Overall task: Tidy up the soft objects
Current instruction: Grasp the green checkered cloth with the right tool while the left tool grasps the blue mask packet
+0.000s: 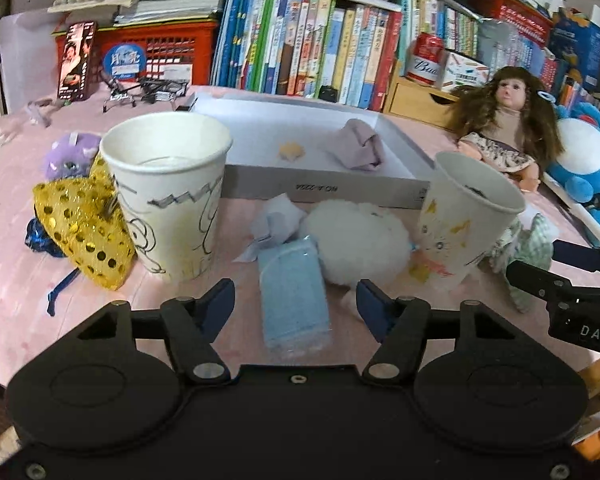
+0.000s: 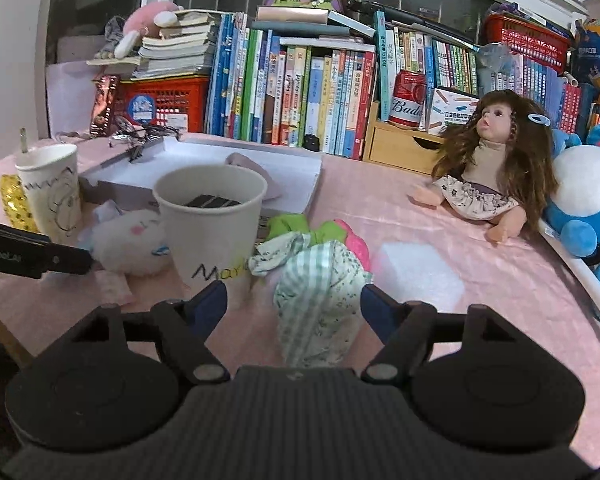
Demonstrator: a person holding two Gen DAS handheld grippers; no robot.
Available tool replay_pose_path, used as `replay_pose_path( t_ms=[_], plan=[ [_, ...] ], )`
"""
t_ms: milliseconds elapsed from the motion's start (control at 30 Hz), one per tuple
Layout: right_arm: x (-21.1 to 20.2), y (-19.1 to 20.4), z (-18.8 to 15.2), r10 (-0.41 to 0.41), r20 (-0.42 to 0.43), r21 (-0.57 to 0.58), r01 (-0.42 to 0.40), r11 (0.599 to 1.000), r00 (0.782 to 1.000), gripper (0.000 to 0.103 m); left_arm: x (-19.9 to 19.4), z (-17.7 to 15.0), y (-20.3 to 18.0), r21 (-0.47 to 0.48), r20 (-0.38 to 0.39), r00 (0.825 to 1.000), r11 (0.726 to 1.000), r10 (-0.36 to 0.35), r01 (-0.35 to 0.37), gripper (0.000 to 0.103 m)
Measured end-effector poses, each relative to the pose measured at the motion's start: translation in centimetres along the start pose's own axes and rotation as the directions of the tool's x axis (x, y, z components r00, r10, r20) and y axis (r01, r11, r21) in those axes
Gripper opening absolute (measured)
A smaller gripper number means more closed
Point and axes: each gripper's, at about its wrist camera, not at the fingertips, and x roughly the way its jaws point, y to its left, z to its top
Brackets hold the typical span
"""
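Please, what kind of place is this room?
Probably a child's room or home study: a table in pink cloth, a row of children's books behind it, a long-haired doll and hand-drawn paper cups.

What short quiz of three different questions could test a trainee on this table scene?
1. True or false: the left gripper is shut on the blue towel pack.
2. What lies between the right gripper fingers? A) floral cloth B) doll C) can
3. Fill in: the purple cloth lies inside the white ____.

Key: 1 false, both grippers are open; 2 A, the floral cloth; 3 box.
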Motion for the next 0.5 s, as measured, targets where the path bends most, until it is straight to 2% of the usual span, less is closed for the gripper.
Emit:
replay_pose_path(
  t_ms=[267,367,400,500],
  plan=[
    [1.9,-0.2,0.0,-0.036,-0.004,0.036,0.037,0.999,0.999,0.078,1.1,-0.1,0.5,-0.016,-0.015,1.000,1.000,0.010,-0.010,0.045],
    [2.3,-0.2,0.0,-0.036,-0.012,0.040,0.037,0.999,0.999,0.067,1.2,0.0,0.6,-0.023,-0.023,1.000,1.000,-0.011,0.010,0.034],
    [2.4,-0.2,-0.1,-0.038,-0.016,0.041,0.038,0.998,0.999,0.060,1.2,0.0,0.7,-0.026,-0.025,1.000,1.000,-0.016,0.016,0.034],
    [2.6,-0.2,-0.2,-0.032,-0.026,0.051,0.033,0.998,0.999,0.050,1.0,0.0,0.4,-0.003,-0.023,1.000,1.000,-0.010,0.010,0.032]
  ],
)
